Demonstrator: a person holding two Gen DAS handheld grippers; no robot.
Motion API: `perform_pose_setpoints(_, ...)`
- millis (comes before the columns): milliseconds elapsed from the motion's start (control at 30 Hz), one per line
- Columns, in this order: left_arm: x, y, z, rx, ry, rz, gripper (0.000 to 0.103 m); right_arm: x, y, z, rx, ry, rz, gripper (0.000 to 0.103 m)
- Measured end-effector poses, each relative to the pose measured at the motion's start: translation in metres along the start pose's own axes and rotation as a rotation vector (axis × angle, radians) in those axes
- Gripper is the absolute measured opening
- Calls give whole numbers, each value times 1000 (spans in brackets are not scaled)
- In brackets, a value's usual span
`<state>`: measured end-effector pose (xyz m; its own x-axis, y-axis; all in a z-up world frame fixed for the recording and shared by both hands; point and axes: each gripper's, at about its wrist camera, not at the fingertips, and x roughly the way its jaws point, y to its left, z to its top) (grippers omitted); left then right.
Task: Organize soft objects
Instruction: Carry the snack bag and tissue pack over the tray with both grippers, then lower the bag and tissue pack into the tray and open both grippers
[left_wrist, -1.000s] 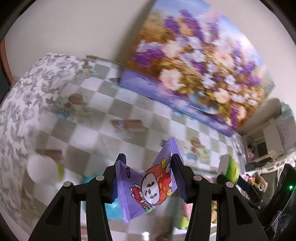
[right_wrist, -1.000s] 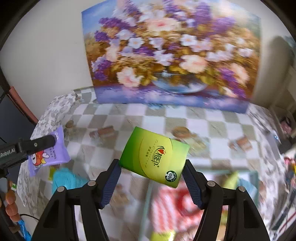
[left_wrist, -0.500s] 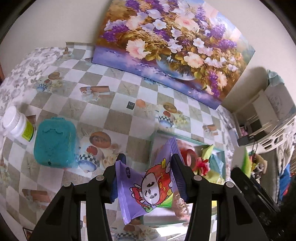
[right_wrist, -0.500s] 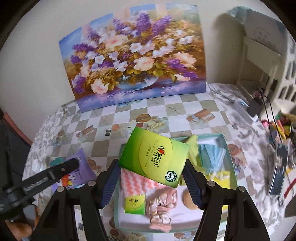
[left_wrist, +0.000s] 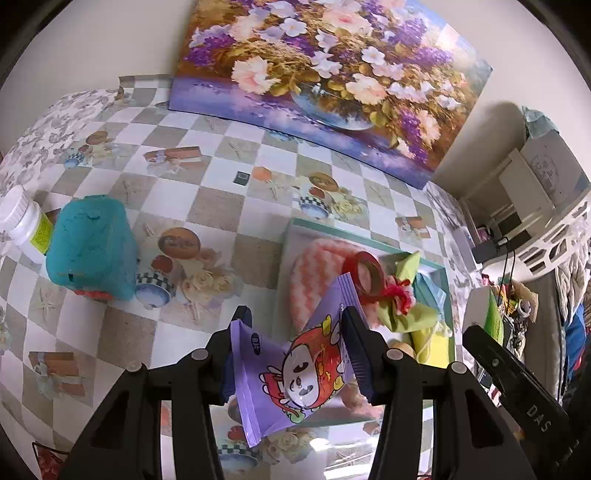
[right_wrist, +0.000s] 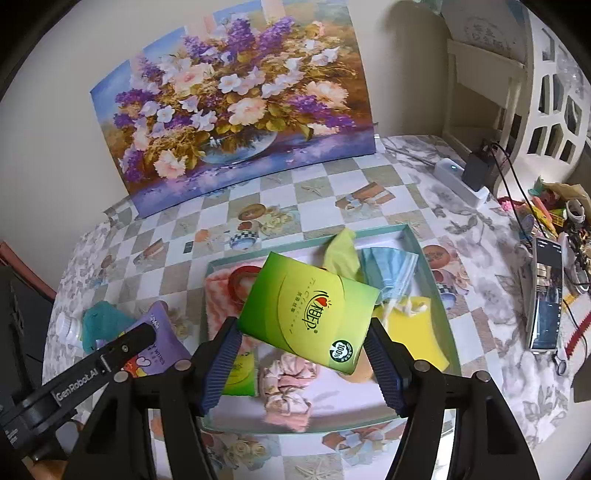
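My left gripper (left_wrist: 295, 354) is shut on a purple wipes pack (left_wrist: 291, 373) with a red cartoon figure, held in the air over the near left corner of the teal-rimmed tray (left_wrist: 445, 288). A green tissue pack (right_wrist: 308, 314) is clamped between the pads of my right gripper (right_wrist: 303, 363), above the middle of the same tray (right_wrist: 428, 266). In the tray lie a pink zigzag cloth (left_wrist: 314, 269), a red ring (left_wrist: 364, 273), a yellow-green cloth (right_wrist: 341, 249), blue masks (right_wrist: 388, 266), a yellow sponge (right_wrist: 410, 332) and pink scrunchies (right_wrist: 290, 384).
A teal sponge block (left_wrist: 92, 247) and a white bottle (left_wrist: 26, 225) stand left of the tray on the checked tablecloth. A flower painting (right_wrist: 236, 110) leans on the back wall. A phone (right_wrist: 545, 295), power strip (right_wrist: 460, 179) and small clutter lie at the right.
Both grippers have swept rightwards across the table with their packs, from the teal sponge side to above the tray, which now fills the lower middle of both views.
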<state>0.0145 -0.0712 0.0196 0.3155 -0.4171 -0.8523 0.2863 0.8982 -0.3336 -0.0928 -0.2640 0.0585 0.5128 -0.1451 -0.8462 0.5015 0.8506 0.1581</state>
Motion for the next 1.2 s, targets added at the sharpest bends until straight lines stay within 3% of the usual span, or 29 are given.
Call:
perform_pose_setpoints(233, 8, -14, -6, 34, 32, -11, 52, 11, -16, -1, 14, 48, -26, 71)
perform_pose_setpoints(467, 40, -30, -25, 90, 135, -2, 52, 50, -23, -13, 7, 198, -43, 71)
perform_pose_setpoints(700, 67, -34, -38, 111, 209, 16, 52, 66, -27, -21, 11, 252, -55, 71)
perform_pose_setpoints(1000, 88, -21, -40, 46, 259, -24, 52, 87, -35, -28, 33, 330, -41, 71)
perform_pose_setpoints(1200, 92, -16, -37, 36, 244, -22, 52, 100, -40, -34, 45, 375, -52, 71)
